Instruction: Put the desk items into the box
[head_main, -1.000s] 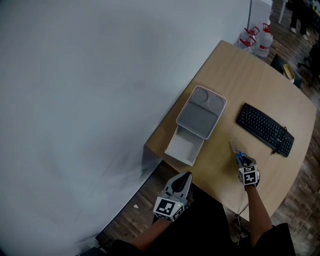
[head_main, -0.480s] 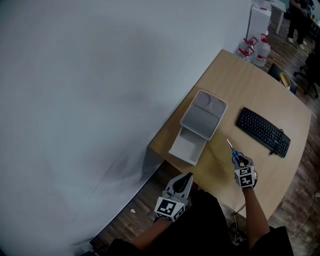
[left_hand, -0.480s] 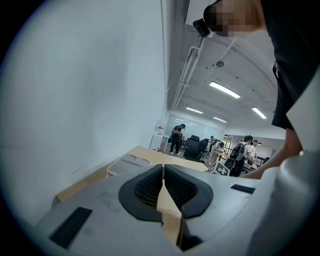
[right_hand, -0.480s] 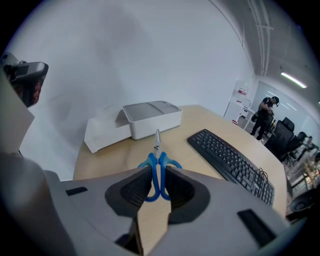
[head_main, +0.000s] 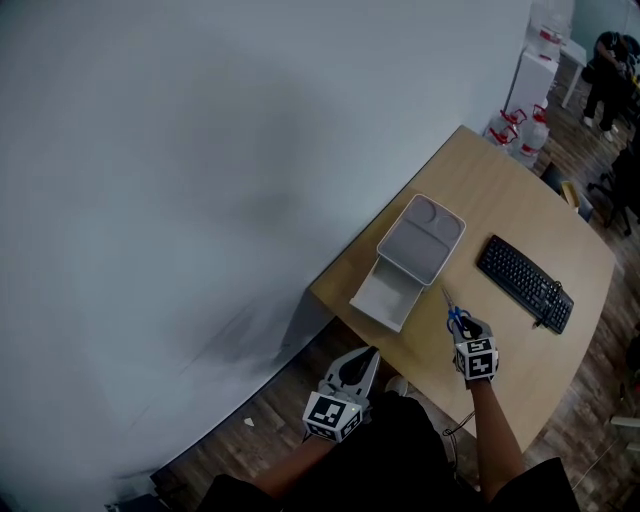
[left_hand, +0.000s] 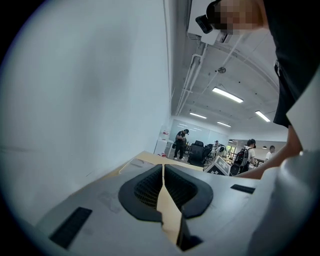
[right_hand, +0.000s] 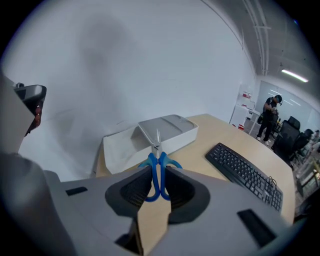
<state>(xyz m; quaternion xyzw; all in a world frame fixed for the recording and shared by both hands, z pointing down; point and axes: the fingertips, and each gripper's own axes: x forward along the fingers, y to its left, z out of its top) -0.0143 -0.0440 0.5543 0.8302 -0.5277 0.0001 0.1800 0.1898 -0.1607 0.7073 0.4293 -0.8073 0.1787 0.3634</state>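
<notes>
The white open box (head_main: 385, 297) lies near the wooden table's (head_main: 500, 200) left edge, and its grey lid (head_main: 424, 238) leans on the far end. My right gripper (head_main: 458, 322) hovers just right of the box, shut on blue-handled scissors (head_main: 451, 312). In the right gripper view the scissors (right_hand: 158, 170) stand clamped between the pads, blades pointing at the lid (right_hand: 167, 127) and box (right_hand: 120, 146). My left gripper (head_main: 352, 372) hangs off the table's near edge. Its pads (left_hand: 150, 187) meet with nothing between them.
A black keyboard (head_main: 524, 284) lies on the table right of the box, also in the right gripper view (right_hand: 245, 172). Water bottles (head_main: 520, 128) stand on the floor beyond the far corner. People and office chairs fill the far room. A white wall runs along the left.
My right gripper has carried the scissors left, closer to the box. The head camera has shifted, and the left gripper keeps its place below the table edge.
</notes>
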